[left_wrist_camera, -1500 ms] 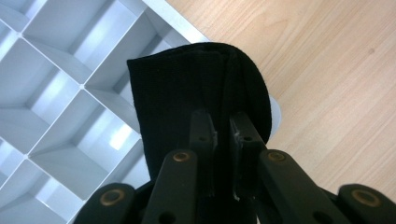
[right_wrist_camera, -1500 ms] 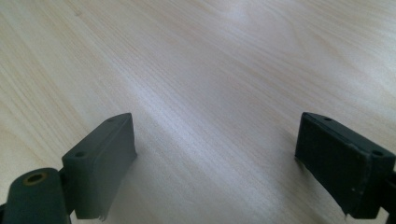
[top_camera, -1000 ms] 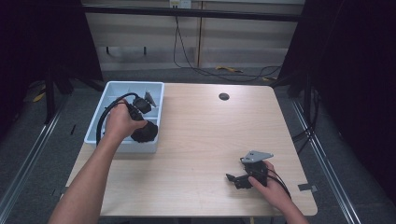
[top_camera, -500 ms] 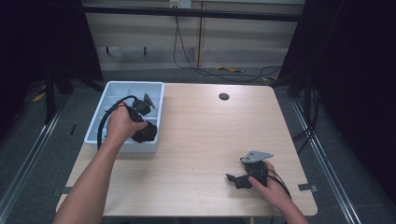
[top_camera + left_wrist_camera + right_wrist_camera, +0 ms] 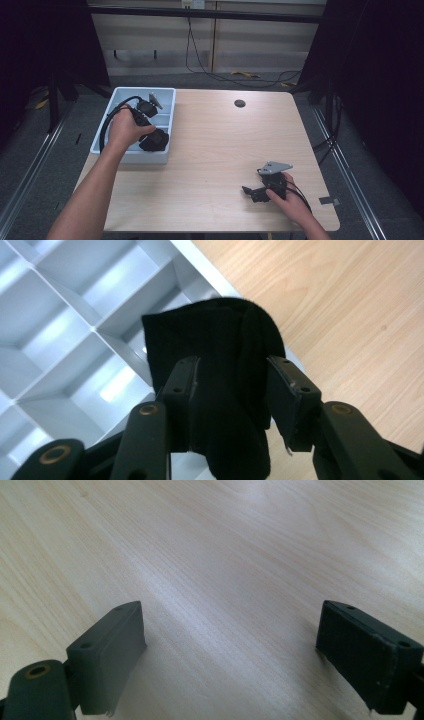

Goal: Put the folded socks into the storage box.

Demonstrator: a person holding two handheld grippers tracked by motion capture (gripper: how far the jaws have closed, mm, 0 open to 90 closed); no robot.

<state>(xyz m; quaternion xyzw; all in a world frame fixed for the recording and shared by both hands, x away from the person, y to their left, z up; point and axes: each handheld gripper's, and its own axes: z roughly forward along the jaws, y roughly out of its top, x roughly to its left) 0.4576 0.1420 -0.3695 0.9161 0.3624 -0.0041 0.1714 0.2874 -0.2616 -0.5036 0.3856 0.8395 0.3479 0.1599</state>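
The surface [image 5: 215, 150] carries a pale blue divided tray [image 5: 167, 95] at its left edge. The left forearm reaches forward from the bottom of the high view to the tray's near right corner. There the left claw [image 5: 232, 390] points down over the compartments; its jaws have just been opening, and a black cloth [image 5: 215, 340] hangs between them over the tray's rim. The right hand rests near the surface's front right edge, its right claw [image 5: 230, 650] open wide over bare wood, holding nothing.
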